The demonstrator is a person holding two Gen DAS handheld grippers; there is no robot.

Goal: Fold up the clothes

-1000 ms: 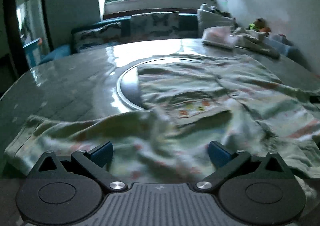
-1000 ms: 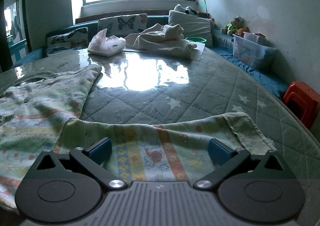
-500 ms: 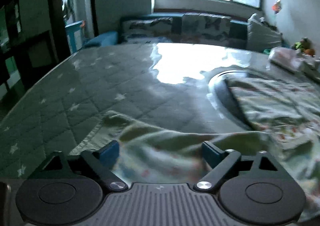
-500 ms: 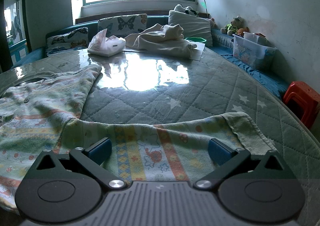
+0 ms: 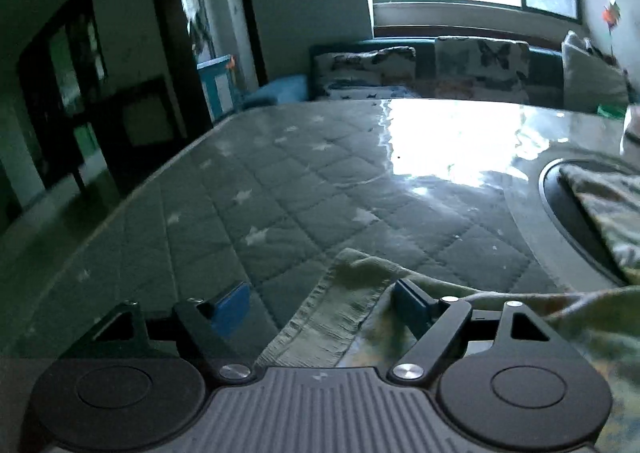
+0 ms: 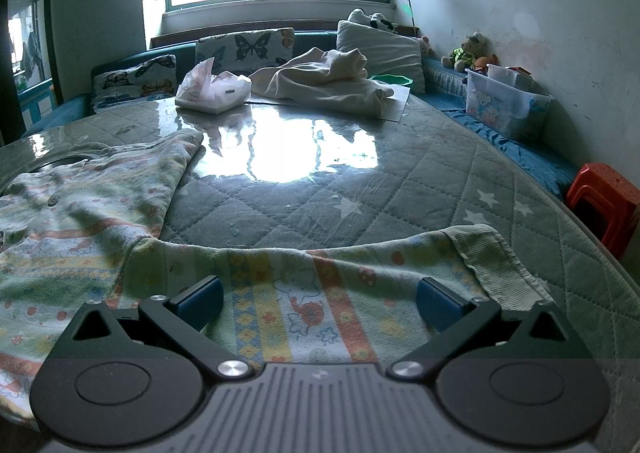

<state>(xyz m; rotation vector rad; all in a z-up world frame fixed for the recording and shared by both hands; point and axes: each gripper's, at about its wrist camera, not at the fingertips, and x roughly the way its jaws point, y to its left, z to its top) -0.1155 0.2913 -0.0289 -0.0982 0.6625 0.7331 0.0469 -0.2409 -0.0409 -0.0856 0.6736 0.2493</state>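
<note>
patterned sleeve (image 6: pixel 320 293) lies crosswise, ribbed cuff (image 6: pixel 492 265) pointing right

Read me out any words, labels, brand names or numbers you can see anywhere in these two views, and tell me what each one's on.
No text can be read in either view.
Tissue pack: a small dark label and faint print, too small to read.
Clear storage box: cartoon bear pictures with a small caption, too blurred to read.
Patterned garment: drawings of animals and flowers, no letters visible.
Each tool body carries a tiny mark, no lettering legible.
</note>
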